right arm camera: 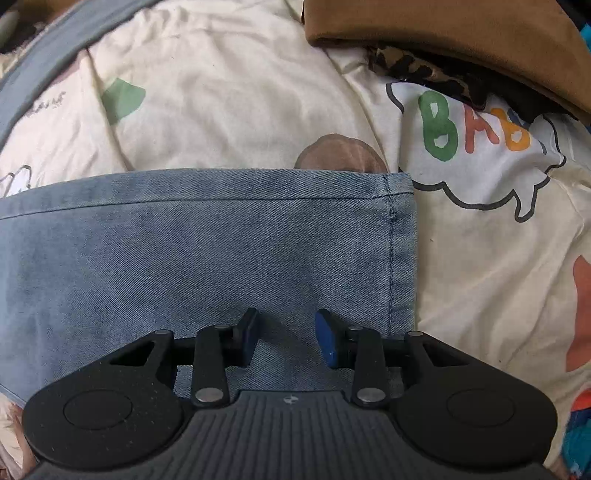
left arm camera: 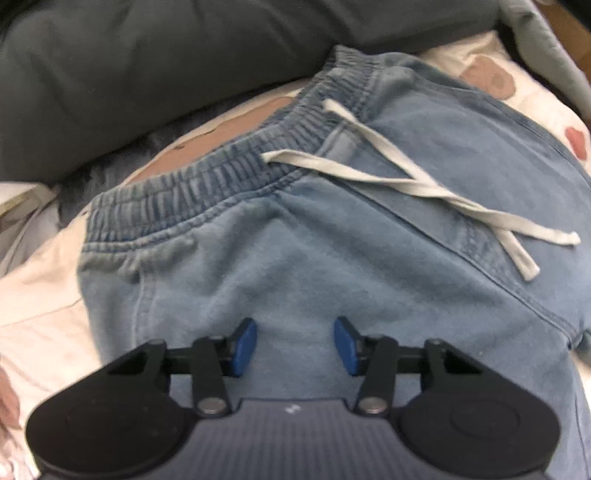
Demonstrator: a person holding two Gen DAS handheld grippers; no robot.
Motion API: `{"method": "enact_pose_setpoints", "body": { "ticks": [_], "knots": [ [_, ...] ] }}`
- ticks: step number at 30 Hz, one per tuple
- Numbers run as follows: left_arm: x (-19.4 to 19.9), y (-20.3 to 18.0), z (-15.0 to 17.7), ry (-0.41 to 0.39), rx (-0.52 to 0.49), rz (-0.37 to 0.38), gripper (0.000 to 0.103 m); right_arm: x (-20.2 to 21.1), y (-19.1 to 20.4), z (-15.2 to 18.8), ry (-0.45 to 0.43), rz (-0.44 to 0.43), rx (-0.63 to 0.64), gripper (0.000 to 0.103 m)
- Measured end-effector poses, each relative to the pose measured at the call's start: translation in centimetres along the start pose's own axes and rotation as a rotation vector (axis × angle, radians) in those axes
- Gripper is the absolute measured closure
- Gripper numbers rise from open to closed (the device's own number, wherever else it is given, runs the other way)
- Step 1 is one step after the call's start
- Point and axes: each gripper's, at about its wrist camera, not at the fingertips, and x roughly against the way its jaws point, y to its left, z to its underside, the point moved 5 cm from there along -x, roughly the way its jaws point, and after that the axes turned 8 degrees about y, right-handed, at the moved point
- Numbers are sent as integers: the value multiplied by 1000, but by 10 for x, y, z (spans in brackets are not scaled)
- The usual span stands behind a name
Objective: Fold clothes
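Light blue denim trousers lie flat on a cream printed bedspread. In the left wrist view their elastic waistband runs across the top, with a white drawstring crossed over the front. My left gripper hovers open just over the fabric below the waistband, nothing between its blue pads. In the right wrist view a trouser leg ends in a stitched hem on the right. My right gripper is open over that leg, close to the hem, holding nothing.
A dark grey cushion lies beyond the waistband. A brown garment and a leopard-print cloth sit at the back right of the bedspread. A grey-blue band crosses the far left corner.
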Motion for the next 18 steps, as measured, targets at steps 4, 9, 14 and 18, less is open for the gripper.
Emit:
{"method": "enact_pose_setpoints", "body": {
  "ticks": [4, 9, 14, 18],
  "knots": [
    [0, 11, -6, 44, 80, 7, 57, 4, 5, -17, 30, 31, -17, 57],
    [-3, 39, -12, 92, 327, 65, 72, 0, 5, -29, 53, 38, -50, 56],
    [4, 35, -24, 79, 293, -7, 74, -5, -1, -31, 60, 33, -83, 55],
    [14, 24, -38, 85, 199, -156, 59, -5, -10, -19, 12, 5, -106, 53]
  ]
}}
